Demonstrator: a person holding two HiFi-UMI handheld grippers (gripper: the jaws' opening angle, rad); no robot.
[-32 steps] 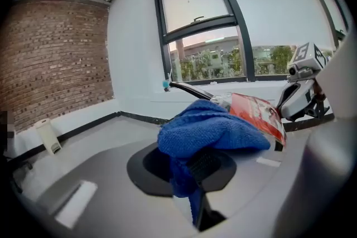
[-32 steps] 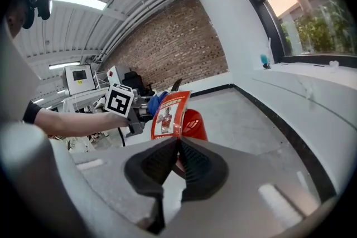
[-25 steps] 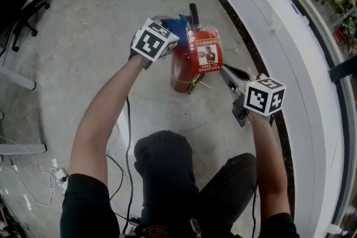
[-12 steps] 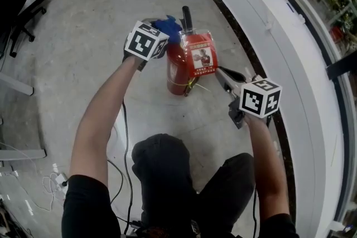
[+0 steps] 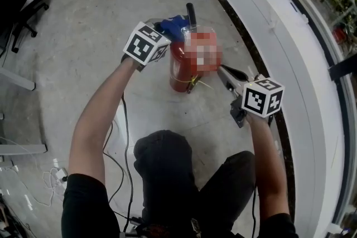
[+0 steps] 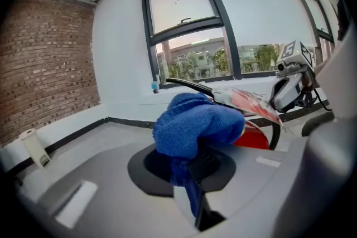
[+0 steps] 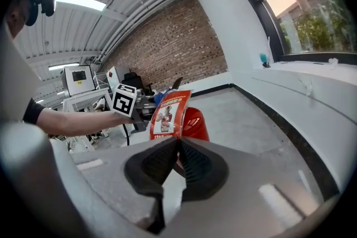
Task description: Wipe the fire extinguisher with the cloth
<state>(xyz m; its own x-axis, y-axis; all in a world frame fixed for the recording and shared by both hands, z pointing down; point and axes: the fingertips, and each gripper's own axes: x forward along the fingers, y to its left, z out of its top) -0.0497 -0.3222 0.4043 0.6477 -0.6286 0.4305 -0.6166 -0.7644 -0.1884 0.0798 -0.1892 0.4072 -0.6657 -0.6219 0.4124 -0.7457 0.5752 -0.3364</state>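
Two grippers, both closed: my left gripper [image 6: 202, 167] pinches the blue cloth [image 6: 195, 122] at the top of the red fire extinguisher [image 5: 179, 67] on the floor. My right gripper [image 7: 178, 142] is empty beside its tag [image 7: 170, 111]. I'd press the cloth flat and sweep in overlapping strokes.

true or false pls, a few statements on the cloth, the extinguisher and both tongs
1. The left tongs are clamped on a blue knitted cloth. True.
2. The right tongs stand wide open. False: they are shut, with nothing between them.
3. The red metal fire extinguisher lies on a table. False: it stands on the grey concrete floor.
4. The cloth sits at the extinguisher's top, beside its black handle. True.
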